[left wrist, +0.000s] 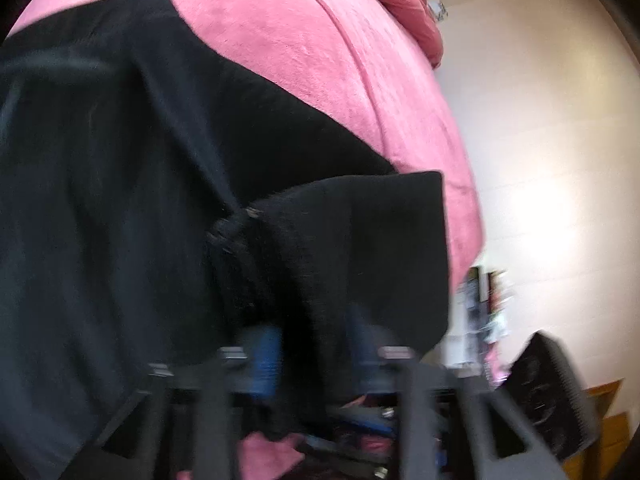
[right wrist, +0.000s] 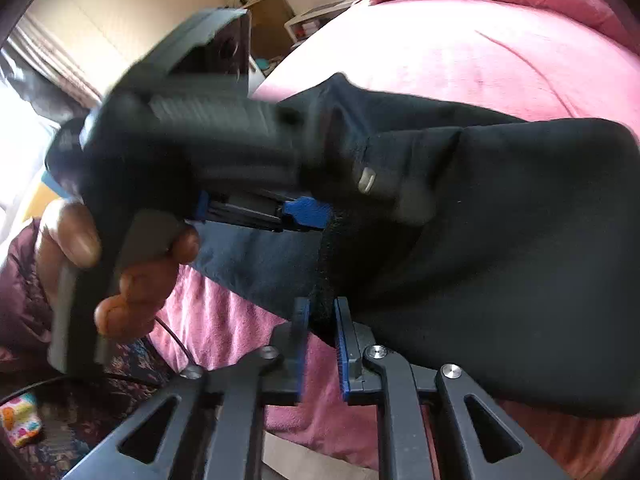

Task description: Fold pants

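Both claws grip the black pants (right wrist: 500, 240) over the pink bed (right wrist: 460, 60) — my right claw (right wrist: 320, 320) and left claw (left wrist: 316, 340) each pinch an edge. Risk: thick fabric slips from a shallow pinch — the fold collapses.

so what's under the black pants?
Pink blanket shows around and beneath the black pants, which cover the rest. Both tongs, left and right, pinch its edge.

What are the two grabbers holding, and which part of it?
Both hold the black pants. The right gripper pinches a thick edge of them. The left gripper grips a bunched fold nearby; which part exactly cannot be told.
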{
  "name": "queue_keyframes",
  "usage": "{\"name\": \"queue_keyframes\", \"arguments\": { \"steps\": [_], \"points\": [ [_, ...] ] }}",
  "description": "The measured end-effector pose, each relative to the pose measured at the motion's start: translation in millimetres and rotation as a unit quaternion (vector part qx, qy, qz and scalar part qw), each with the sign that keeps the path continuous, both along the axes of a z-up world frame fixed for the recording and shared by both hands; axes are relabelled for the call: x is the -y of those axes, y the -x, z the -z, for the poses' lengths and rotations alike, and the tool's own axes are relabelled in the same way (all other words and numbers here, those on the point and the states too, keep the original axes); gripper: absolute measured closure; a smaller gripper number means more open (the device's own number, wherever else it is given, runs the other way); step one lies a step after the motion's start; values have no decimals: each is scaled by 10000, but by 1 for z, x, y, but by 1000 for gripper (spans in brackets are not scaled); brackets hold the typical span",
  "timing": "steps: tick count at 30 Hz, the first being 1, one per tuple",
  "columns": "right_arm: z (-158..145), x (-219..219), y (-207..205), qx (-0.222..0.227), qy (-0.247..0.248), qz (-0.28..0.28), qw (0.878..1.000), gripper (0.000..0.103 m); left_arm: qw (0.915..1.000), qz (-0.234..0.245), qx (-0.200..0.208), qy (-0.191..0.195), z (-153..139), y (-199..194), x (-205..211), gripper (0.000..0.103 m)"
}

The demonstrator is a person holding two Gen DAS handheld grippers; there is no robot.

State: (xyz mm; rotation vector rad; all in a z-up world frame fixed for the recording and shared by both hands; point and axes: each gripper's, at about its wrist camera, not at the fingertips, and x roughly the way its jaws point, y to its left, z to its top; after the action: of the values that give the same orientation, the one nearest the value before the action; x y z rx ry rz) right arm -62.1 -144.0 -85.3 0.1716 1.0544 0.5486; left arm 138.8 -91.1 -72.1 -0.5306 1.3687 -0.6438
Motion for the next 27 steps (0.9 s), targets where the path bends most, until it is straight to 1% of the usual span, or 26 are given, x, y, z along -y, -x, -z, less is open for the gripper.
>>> {"name": "queue_keyframes", "arguments": {
  "steps": [1,2,4,5,8,9,11,13,16,18,20,23,24,25,26,27],
  "points": [
    [-1,5,1,-66,-107,28,9999,59,10000,-5,23,-44,0,-1,1,89],
    [-3,12,3,-112,-236,83,9996,50,10000,-6,51,-49,-2,-2,1,91],
    [-9,27,10,-96,-345,272,9990,49,9997,30,231,-82,-11,-3,2,92],
    [-14,40,16,-73,-385,432,9983,49,9995,37,299,-20,-17,-4,2,92],
    [-21,87,37,-7,-360,1145,9928,49,9987,7,470,206,-37,-10,-1,92],
    [-22,106,45,-7,-332,1447,9889,48,9982,0,544,264,-44,-12,-2,92],
    [-21,139,62,-20,-124,2043,9788,47,9969,21,691,378,-60,-16,-3,92],
    [-16,165,74,-121,68,2497,9682,44,9955,43,813,478,-76,-21,-1,92],
    [-3,177,80,-234,453,2745,9602,43,9934,80,912,686,-95,-26,2,92],
    [5,174,76,-303,490,2763,9593,40,9924,112,991,726,-106,-28,5,92],
    [10,173,68,-294,609,2820,9570,40,9912,144,1062,774,-114,-29,4,92],
    [11,176,54,-246,505,2993,9525,41,9905,146,1134,763,-119,-28,1,92],
    [11,180,53,-189,449,3152,9478,44,9908,123,1138,727,-118,-27,0,92],
    [11,182,53,-164,362,3228,9456,55,9916,99,1101,667,-113,-27,-3,92],
    [14,179,52,-196,398,3186,9468,64,9925,86,1055,609,-105,-27,-7,92],
    [14,176,52,-201,565,3131,9478,66,9937,70,993,516,-97,-26,-10,92]
  ]
}}
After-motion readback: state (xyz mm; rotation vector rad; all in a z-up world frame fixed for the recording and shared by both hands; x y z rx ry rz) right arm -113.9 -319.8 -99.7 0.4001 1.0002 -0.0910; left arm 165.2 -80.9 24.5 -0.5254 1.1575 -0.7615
